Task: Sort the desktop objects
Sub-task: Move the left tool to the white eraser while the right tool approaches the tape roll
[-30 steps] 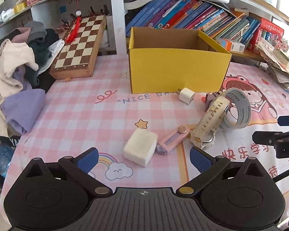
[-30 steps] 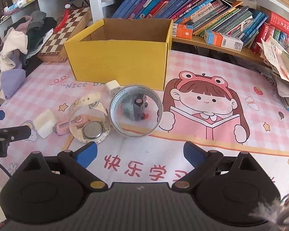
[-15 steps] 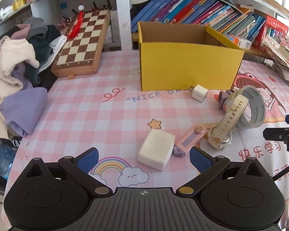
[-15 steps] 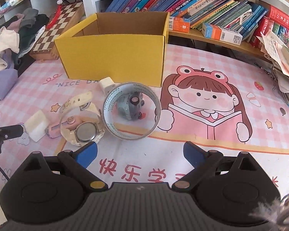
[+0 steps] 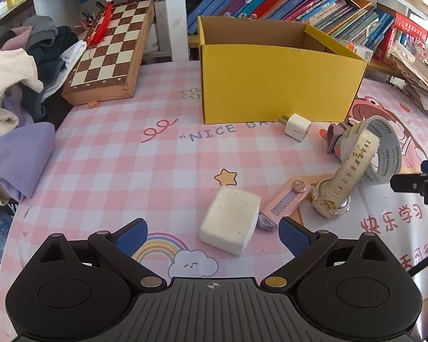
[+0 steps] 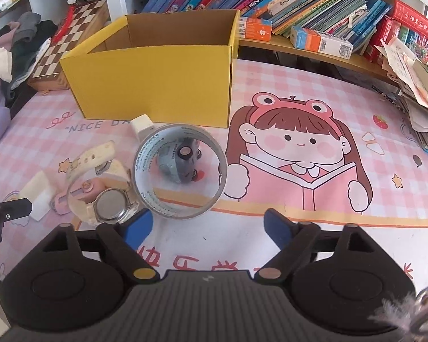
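An open yellow cardboard box (image 5: 279, 85) (image 6: 157, 79) stands at the back of the pink mat. In front of it lie a white charger plug (image 5: 296, 126), a grey tape roll (image 6: 179, 171) on its edge, a small grey toy car (image 6: 179, 165) seen through the roll, a cream wristwatch (image 5: 345, 179) (image 6: 105, 196), a pink utility knife (image 5: 285, 202) and a white eraser block (image 5: 231, 219). My left gripper (image 5: 212, 233) is open, the eraser just ahead between its fingers. My right gripper (image 6: 208, 228) is open, just short of the tape roll.
A wooden chessboard (image 5: 111, 54) leans at the back left beside a pile of clothes (image 5: 17, 85). Books fill the shelf (image 6: 299, 5) behind the box. Stacked papers (image 6: 419, 85) lie at the right edge. A girl cartoon (image 6: 296, 154) covers the mat's right half.
Both grippers have moved forward toward the objects. The eraser now sits closer between the left fingers, and the tape roll is nearer the right gripper. Nothing has been picked up.
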Motion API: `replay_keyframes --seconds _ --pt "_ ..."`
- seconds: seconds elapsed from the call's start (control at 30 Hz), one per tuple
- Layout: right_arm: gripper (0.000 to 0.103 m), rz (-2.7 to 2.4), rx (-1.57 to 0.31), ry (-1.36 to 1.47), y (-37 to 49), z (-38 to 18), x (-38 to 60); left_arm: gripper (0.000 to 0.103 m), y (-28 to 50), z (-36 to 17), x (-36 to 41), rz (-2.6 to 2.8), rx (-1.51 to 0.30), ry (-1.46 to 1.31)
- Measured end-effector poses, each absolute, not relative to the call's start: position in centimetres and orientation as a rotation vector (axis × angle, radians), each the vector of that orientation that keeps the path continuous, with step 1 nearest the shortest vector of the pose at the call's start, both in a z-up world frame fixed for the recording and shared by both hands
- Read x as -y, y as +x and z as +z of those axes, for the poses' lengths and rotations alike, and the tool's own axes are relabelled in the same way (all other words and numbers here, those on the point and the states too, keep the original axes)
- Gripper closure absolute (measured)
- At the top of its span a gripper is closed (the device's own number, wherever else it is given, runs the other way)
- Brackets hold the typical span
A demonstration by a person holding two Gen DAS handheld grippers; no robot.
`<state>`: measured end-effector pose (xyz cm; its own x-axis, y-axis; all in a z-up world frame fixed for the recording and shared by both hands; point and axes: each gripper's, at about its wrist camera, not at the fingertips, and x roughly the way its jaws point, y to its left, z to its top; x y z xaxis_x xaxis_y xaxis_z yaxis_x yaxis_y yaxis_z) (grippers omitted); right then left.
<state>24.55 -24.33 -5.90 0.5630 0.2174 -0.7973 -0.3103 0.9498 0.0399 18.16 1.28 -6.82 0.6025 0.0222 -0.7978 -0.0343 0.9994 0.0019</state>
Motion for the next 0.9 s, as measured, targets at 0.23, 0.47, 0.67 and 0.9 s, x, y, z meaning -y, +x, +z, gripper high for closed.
replay_keyframes --seconds 0.23,0.47,0.67,0.9 --pt "0.027 0.274 -0.92 -0.11 25.7 -6.2 24.2 0.013 19.1 -7.6 -1.4 0.013 -0.948 -0.005" --pt "0.042 0.236 -0.935 -0.119 26.9 -6.7 24.2 0.027 20.0 -8.4 -1.4 -0.004 -0.976 0.002" --pt "0.054 0.22 -0.951 -0.116 27.5 -7.2 24.2 0.036 20.3 -8.9 -1.6 -0.015 -0.994 -0.012" --pt "0.067 0.218 -0.966 -0.113 28.1 -7.7 24.1 0.043 20.6 -9.1 -1.6 -0.024 -1.001 -0.026"
